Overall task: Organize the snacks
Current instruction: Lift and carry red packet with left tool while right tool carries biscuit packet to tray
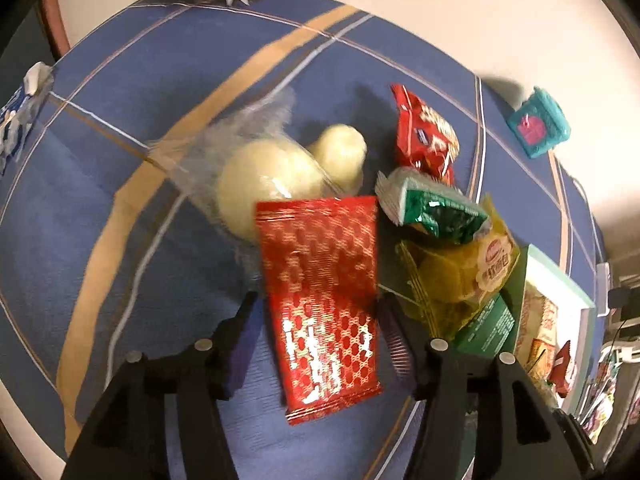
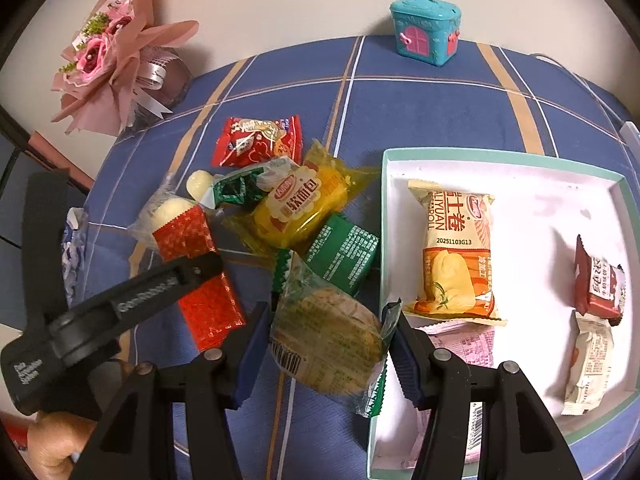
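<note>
Left gripper (image 1: pixel 320 300): I read its jaws as apart, straddling the red packet (image 1: pixel 320 300), a gap showing on each side, so nothing is gripped. No earlier view to compare.
Red packet: flat on the blue cloth (image 1: pixel 120 200), long axis running away from me along the fingers, so the jaws face its long edges. Its far end overlaps the clear bag of pale buns (image 1: pixel 264 176).
Right gripper (image 2: pixel 326 344): clamped across a round cake in clear wrap (image 2: pixel 326 340), its wrap pinched by both pads, held beside the box's near-left corner.
Box (image 2: pixel 500 158): white inside, to the right of the pile, several snacks already in it.
Nearer hand: left for the red packet; the box lies off to its right, past the yellow packet (image 1: pixel 460 272).
Next, I judge: close left on the packet's width.
</note>
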`<state>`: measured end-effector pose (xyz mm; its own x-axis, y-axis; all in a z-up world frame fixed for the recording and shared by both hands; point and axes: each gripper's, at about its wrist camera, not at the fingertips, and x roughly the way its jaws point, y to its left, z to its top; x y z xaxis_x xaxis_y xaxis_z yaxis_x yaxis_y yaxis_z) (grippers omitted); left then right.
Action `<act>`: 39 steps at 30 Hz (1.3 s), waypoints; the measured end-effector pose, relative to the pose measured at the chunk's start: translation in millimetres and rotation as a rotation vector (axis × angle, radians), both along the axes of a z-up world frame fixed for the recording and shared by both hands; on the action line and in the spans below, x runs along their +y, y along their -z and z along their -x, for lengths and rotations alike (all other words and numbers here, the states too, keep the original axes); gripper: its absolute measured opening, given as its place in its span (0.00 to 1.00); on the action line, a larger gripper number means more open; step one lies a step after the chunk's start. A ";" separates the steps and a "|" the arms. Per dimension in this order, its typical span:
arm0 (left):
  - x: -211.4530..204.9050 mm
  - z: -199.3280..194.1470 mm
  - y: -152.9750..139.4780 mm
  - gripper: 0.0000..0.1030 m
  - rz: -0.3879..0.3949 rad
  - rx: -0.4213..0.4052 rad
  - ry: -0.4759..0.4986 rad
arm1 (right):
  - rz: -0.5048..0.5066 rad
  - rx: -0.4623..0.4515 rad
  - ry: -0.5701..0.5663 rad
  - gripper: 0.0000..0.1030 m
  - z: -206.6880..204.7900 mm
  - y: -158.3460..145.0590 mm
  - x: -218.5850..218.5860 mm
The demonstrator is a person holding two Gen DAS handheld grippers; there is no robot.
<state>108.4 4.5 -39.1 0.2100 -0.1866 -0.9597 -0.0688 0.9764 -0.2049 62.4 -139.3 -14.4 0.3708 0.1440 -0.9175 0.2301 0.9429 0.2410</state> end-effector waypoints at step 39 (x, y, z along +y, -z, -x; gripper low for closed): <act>-24.1 18.5 -66.7 0.46 -0.043 -0.274 -0.003 | -0.040 -0.065 0.120 0.58 25.1 -32.5 -65.3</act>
